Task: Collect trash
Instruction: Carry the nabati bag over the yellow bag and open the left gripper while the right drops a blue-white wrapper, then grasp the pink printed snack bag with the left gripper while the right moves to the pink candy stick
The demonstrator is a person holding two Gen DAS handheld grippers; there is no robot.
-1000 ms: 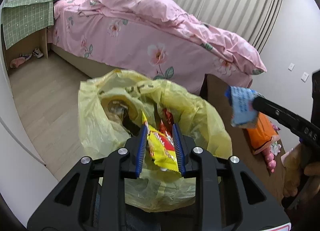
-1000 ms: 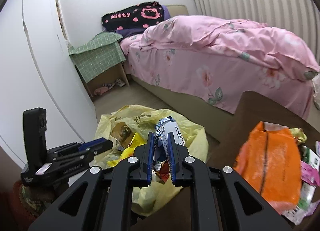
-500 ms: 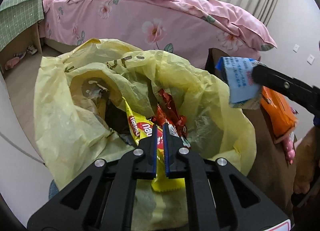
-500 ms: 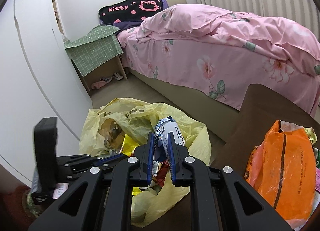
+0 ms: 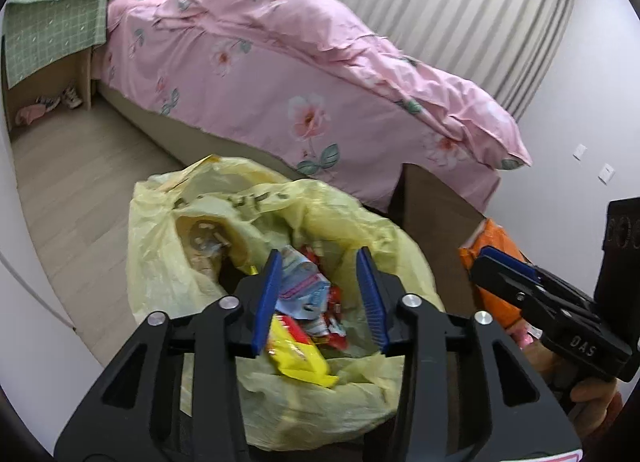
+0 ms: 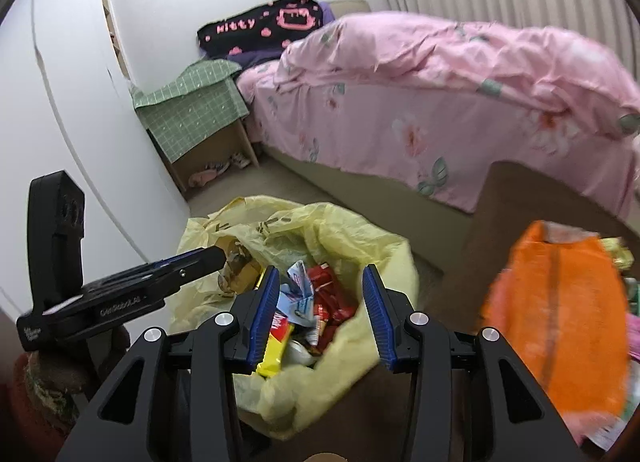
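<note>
At the far left of the right wrist view, the left gripper (image 6: 216,258) reaches in over the rim of the yellow trash bag (image 6: 360,250). In its own view the left gripper (image 5: 320,294) hangs above the bag's mouth; its jaws are opening, nothing is between the blue pads (image 5: 266,298), and the yellow wrapper (image 5: 298,358) lies loose below them on the near edge of the yellow trash bag (image 5: 160,262). Inside the bag, a light blue wrapper (image 5: 302,290) rests on top of red wrappers (image 5: 334,310), just beside the yellow one. In the right wrist view the right gripper (image 6: 320,302) is also over the bag, its jaws opening with nothing between the pads, and the light blue wrapper (image 6: 298,294) lies under them among the red wrappers (image 6: 332,294) and the yellow wrapper (image 6: 276,346). The bag stands on the floor, against a brown table (image 6: 508,201). Farther right on this table lies an orange bag (image 6: 560,322), blurred, with small packets near its right side. Behind all of this stands a bed with a pink flowered cover (image 6: 440,93).
</note>
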